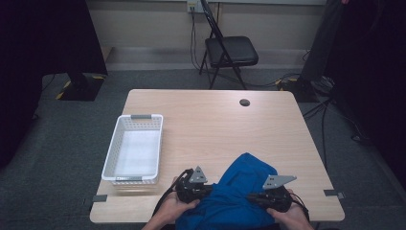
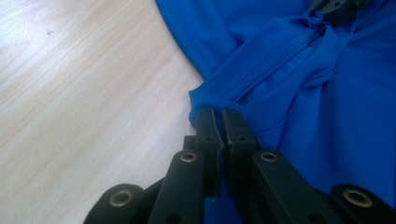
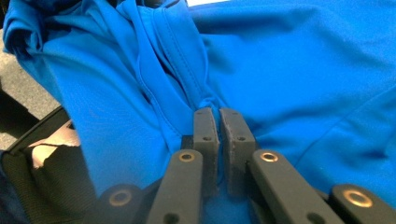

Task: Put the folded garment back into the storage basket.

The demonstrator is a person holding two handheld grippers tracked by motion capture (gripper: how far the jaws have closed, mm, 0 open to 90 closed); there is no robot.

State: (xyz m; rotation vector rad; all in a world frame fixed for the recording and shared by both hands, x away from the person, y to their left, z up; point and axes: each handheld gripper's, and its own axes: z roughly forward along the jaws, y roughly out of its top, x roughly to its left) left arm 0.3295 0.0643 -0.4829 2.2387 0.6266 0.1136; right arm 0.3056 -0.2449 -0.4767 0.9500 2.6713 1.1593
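Two tongs are gripping one blue cloth [image 1: 239, 191] at the near edge of the bench [image 1: 215, 120]. The cloth is lying in a soft heap, bunched up between the two hands, and part of it is hanging over the near edge toward the person.

The left tongs [image 1: 201, 191] are biting the left side of the cloth. In the left gripper view the left tongs [image 2: 223, 114] are squeezed tight on a twisted fold, and the blue cloth [image 2: 303, 93] is stretching away to the right, with the bare bench [image 2: 84, 93] lying on the left.

The right tongs [image 1: 253, 197] are biting the right side of the cloth. In the right gripper view the right tongs [image 3: 218, 114] are clenched on a seam, and the blue cloth [image 3: 289, 70] is spreading out on all sides of them.

A white basket [image 1: 115, 158] is sitting on the left part of the bench, near the left tongs but apart from the cloth. A black chair [image 1: 230, 50] is standing on the floor, far behind the bench
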